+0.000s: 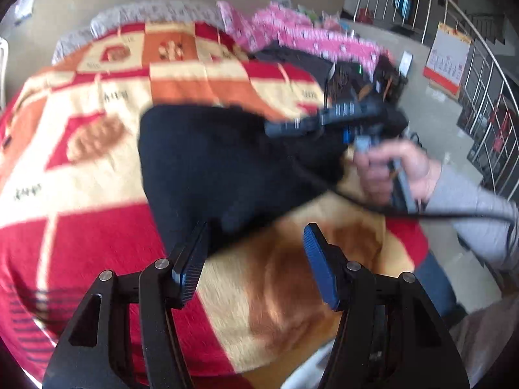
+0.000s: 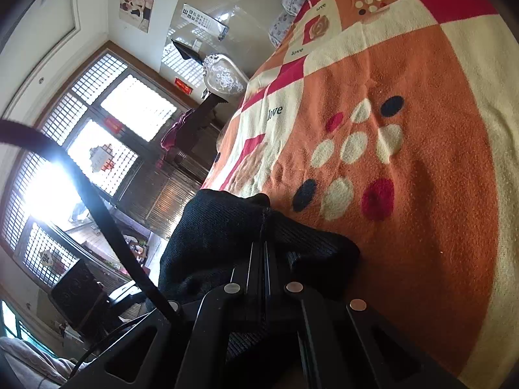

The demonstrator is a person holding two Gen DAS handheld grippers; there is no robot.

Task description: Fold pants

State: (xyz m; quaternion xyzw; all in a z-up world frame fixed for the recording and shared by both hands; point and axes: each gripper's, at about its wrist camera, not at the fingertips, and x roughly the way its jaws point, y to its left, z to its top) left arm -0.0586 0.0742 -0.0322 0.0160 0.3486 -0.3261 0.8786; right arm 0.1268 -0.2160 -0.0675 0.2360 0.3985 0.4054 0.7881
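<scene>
Black pants (image 1: 220,168) lie bunched on a red, orange and cream blanket (image 1: 97,168) in the left wrist view. My left gripper (image 1: 256,259) stands open just short of the pants' near edge, nothing between its blue pads (image 1: 319,269). The right gripper (image 1: 279,128), held by a hand (image 1: 395,168) in a grey sleeve, bites into the pants' right side. In the right wrist view my right gripper (image 2: 264,246) is shut on a fold of the black pants (image 2: 220,236), which is lifted above the blanket (image 2: 405,129).
A pink patterned quilt (image 1: 292,32) and dark clothes (image 1: 305,61) lie at the bed's far right. A metal stair railing (image 1: 480,74) stands beyond the bed. A black cable (image 1: 421,214) runs from the right gripper. Windows (image 2: 97,129) and a dark cabinet (image 2: 168,191) stand beside the bed.
</scene>
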